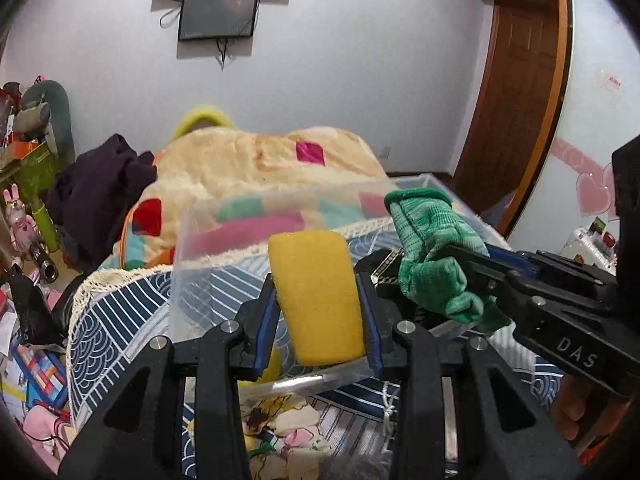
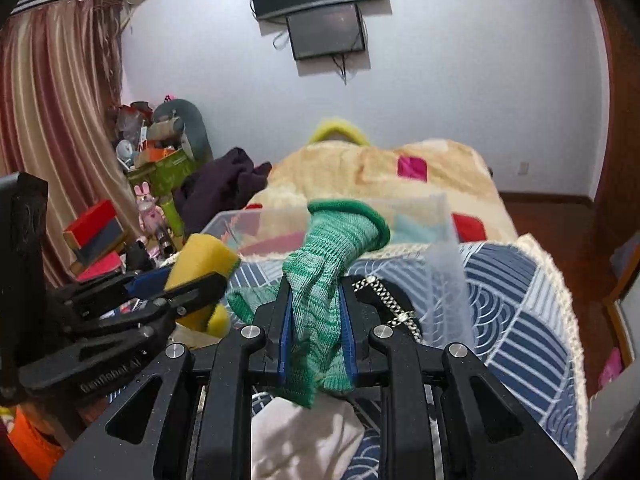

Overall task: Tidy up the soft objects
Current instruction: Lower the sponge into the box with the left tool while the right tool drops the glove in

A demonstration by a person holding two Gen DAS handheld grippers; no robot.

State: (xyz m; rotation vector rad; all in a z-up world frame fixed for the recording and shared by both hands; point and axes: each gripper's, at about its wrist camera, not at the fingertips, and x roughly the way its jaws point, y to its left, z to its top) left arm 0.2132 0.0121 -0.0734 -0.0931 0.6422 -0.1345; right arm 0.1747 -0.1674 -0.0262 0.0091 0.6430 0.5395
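Observation:
My left gripper is shut on a yellow sponge, held upright over the near edge of a clear plastic bin on the bed. My right gripper is shut on a green knitted glove, its cuff up, held over the same bin. In the left wrist view the right gripper and the glove are just right of the sponge. In the right wrist view the left gripper and the sponge are to the left. A black item with a silver chain lies in the bin.
The bed has a blue patterned cover and a cream blanket with a dark garment on it. Floral cloth and white cloth lie below the grippers. Cluttered toys and boxes stand left of the bed.

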